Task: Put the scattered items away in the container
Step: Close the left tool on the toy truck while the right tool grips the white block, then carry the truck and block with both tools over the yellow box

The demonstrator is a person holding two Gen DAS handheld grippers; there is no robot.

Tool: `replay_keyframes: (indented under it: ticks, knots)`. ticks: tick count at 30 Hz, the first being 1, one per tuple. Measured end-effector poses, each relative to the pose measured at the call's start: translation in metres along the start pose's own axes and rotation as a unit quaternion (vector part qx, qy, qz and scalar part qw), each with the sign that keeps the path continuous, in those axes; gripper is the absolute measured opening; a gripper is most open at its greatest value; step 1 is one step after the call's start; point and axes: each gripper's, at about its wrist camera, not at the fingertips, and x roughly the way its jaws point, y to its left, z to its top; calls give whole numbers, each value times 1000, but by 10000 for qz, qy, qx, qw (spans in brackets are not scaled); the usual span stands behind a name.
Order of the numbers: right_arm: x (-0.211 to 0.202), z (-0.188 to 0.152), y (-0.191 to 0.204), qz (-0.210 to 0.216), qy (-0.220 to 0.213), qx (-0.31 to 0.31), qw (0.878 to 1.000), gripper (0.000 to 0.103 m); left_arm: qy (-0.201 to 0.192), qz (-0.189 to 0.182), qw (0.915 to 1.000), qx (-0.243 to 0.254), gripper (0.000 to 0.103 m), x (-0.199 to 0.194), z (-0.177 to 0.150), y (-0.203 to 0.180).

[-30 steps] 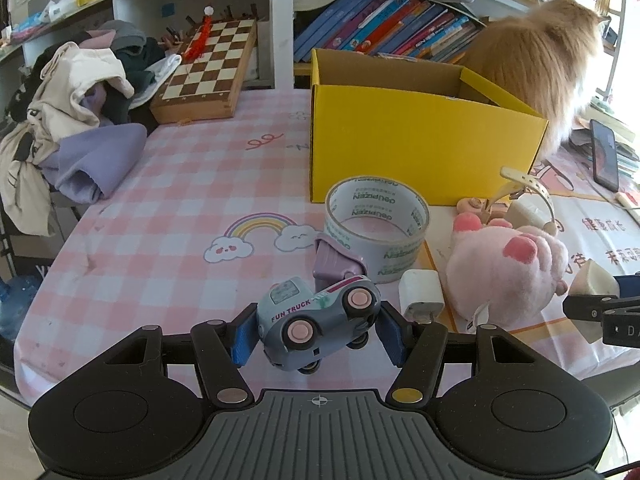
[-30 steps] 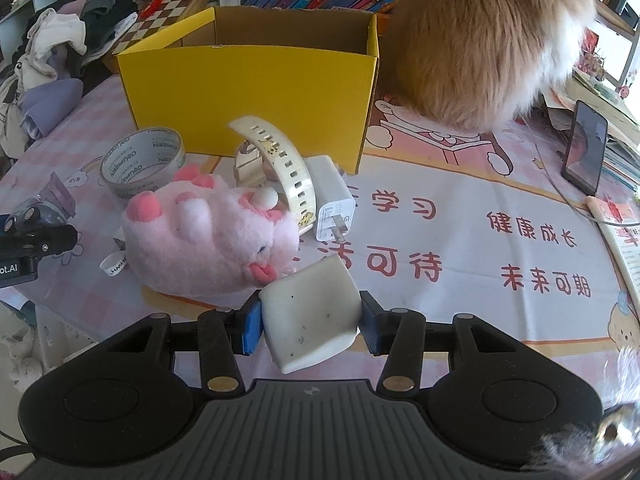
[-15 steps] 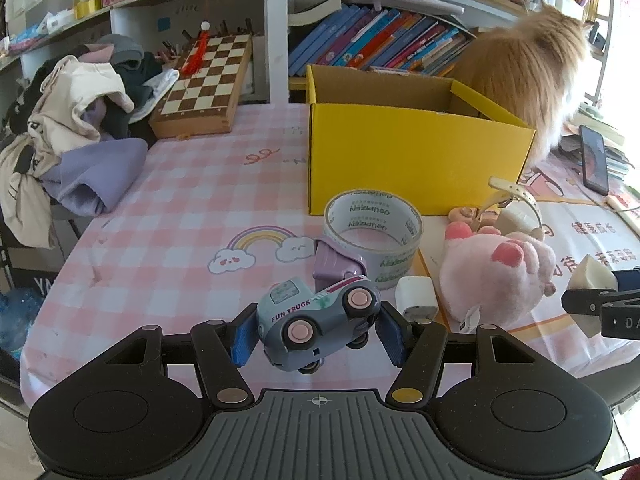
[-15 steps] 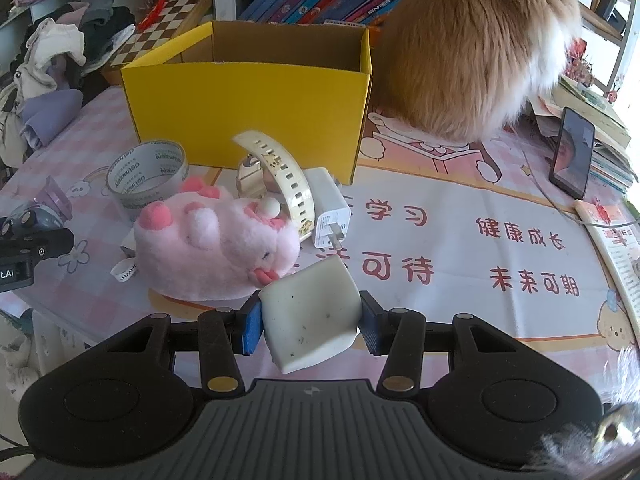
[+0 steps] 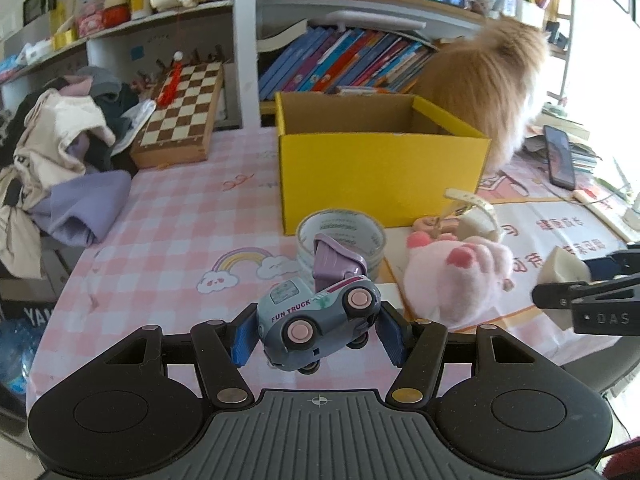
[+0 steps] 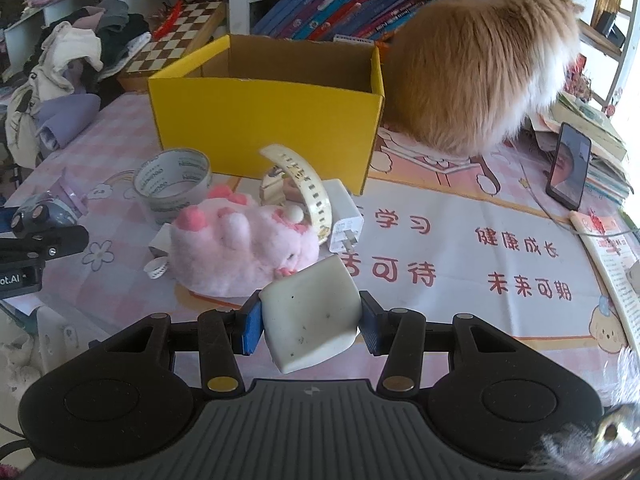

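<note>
Left tool (image 5: 318, 338) grips the toy truck (image 5: 316, 326), right tool (image 6: 310, 322) pinches a white block (image 6: 310, 320); with the yellow box (image 5: 382, 178) ahead of both, each should clear its front rim before letting go, minding the cat (image 6: 476, 64) beyond.

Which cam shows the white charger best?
Right wrist. There the charger lies in full view beside the watch strap, prongs showing, in front of the yellow box. In the left wrist view only a white sliver shows, between the toy truck and the pink plush.
</note>
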Motion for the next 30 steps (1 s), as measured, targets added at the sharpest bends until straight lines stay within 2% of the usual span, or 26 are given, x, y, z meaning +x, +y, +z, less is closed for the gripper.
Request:
replay_keyframes:
  ticks: [7, 17, 24, 30]
  knots:
    - [-13, 4, 10, 128, -227, -224, 9994, 45, -252, -131, 9992, 274, 61, -15, 6, -10]
    - [-25, 14, 15, 413, -281, -313, 9983, 45, -228, -479, 9976, 442, 61, -22, 18, -13]
    - [-30, 33, 16, 578, -429, -440, 9964, 45, -319, -619, 9957, 617, 61, -22, 33, -16]
    - [-31, 55, 18, 663, -624, -581, 9942, 45, -476, -593, 9947, 695, 61, -22, 54, -13]
